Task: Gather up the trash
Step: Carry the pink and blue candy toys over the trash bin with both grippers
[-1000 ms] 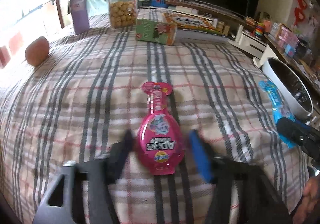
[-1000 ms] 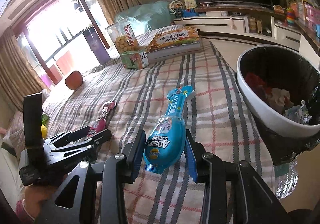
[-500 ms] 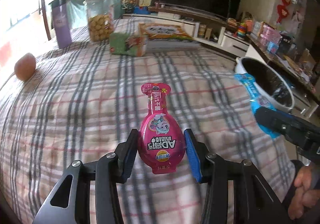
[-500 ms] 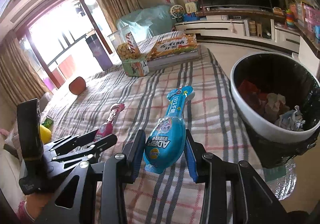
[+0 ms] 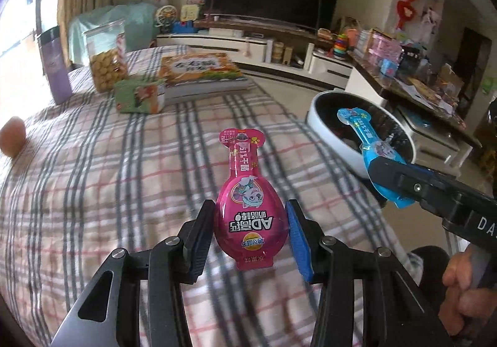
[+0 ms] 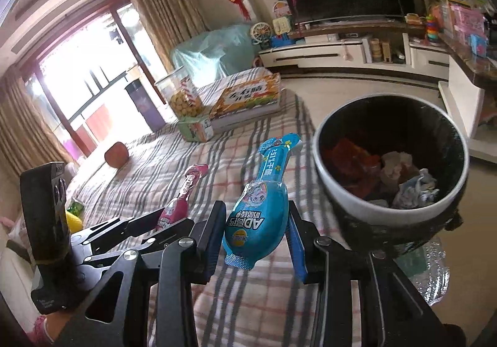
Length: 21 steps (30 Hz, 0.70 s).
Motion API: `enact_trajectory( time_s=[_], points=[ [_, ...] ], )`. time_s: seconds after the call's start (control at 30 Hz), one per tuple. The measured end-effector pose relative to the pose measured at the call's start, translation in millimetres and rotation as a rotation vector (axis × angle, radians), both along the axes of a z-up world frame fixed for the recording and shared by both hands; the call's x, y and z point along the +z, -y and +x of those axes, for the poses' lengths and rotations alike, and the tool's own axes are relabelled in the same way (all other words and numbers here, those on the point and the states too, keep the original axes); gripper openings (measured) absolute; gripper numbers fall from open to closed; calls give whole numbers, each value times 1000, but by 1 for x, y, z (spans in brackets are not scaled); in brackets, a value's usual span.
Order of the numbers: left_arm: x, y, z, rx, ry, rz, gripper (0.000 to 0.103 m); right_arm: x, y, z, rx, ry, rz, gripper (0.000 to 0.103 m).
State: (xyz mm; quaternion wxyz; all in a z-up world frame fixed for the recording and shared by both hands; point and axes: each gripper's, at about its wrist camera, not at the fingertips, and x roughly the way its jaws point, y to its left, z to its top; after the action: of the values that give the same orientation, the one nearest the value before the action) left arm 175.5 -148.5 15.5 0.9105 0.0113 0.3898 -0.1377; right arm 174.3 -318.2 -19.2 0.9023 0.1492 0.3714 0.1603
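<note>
Trash here means two bulb-shaped snack packets, one pink and one blue, each pinched in one of our grippers above a plaid-covered table.

From the left wrist view, our left gripper [image 5: 250, 236] pinches the pink packet [image 5: 247, 213] by its wide, rounded belly, one pad on either flank. Its flat neck sticks out forward, clear of the plaid tablecloth [image 5: 108, 179]. We grip the belly because it is the fullest part and the thin neck would probably fold. To the right, our right gripper [image 5: 380, 174] carries the blue packet [image 5: 365, 137] with its neck already reaching over the white rim of the trash bin [image 5: 326, 132], which stands off the table's right edge. Part of a hand [image 5: 466, 294] shows at the lower right. At the table's far end sit a cookie jar [image 5: 107, 63], a green box [image 5: 139, 97] and a flat game box [image 5: 200, 69], well apart from us and untouched.

From the right wrist view, the right gripper [image 6: 256, 232] squeezes the blue packet [image 6: 259, 209] the same way, tilted up towards the trash bin [image 6: 323, 173] just to its right. The bin holds crumpled paper and something red, so it seems the fitting place for both. The left gripper [image 6: 161, 221] appears at the left with the pink packet [image 6: 180, 202]; its pads are seen edge-on here, so the grip is hard to confirm from this side.
</note>
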Motion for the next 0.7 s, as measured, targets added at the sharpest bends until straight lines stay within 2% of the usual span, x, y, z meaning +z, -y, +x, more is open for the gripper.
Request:
enact_trajectory(
  time_s=[0.7],
  points=[
    [5, 60, 27, -117, 16, 24, 44, 8, 65, 2, -122, 18, 3, 38]
  ],
)
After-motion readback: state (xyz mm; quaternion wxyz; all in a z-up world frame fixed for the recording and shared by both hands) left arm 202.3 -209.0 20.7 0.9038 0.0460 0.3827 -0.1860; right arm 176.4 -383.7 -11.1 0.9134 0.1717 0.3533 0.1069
